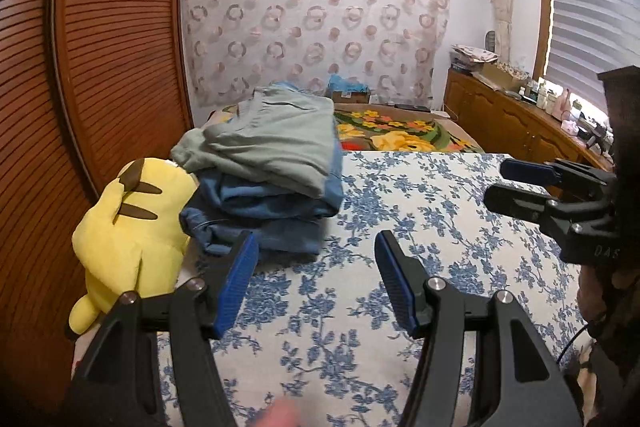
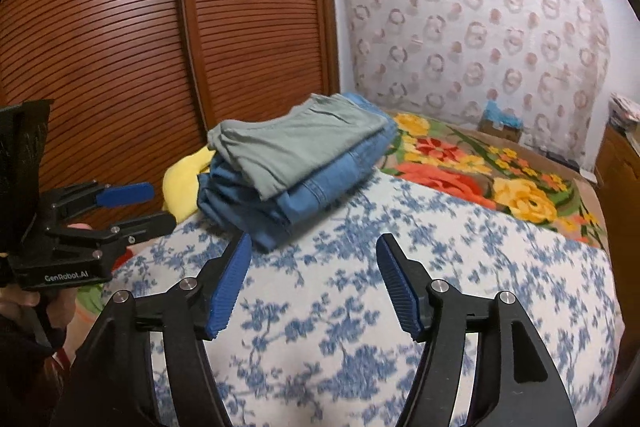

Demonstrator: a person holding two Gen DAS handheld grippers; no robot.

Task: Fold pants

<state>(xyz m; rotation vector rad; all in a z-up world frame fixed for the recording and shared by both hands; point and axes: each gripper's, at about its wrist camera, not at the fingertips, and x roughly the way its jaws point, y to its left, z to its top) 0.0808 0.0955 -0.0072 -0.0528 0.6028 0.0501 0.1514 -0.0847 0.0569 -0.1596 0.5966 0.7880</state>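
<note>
A stack of folded pants lies on the blue-flowered bedspread (image 1: 400, 227): grey-green pants (image 1: 276, 143) on top, blue denim pants (image 1: 264, 211) beneath. In the right wrist view the grey-green pants (image 2: 300, 143) and the denim pants (image 2: 304, 195) sit just beyond the fingers. My left gripper (image 1: 316, 247) hovers over the bedspread, open and empty, its left fingertip (image 1: 240, 267) in front of the denim edge. My right gripper (image 2: 314, 247) is open too, with nothing between its pads. Each gripper shows in the other's view: the right gripper (image 1: 508, 183), the left gripper (image 2: 156, 203).
A yellow plush toy (image 1: 132, 227) lies left of the stack against the slatted wooden wardrobe (image 1: 100, 47). A bright flowered blanket (image 2: 480, 179) covers the far bed. A wooden dresser (image 1: 500, 115) with clutter stands at the right, and a cardboard box (image 2: 500, 127) at the wall.
</note>
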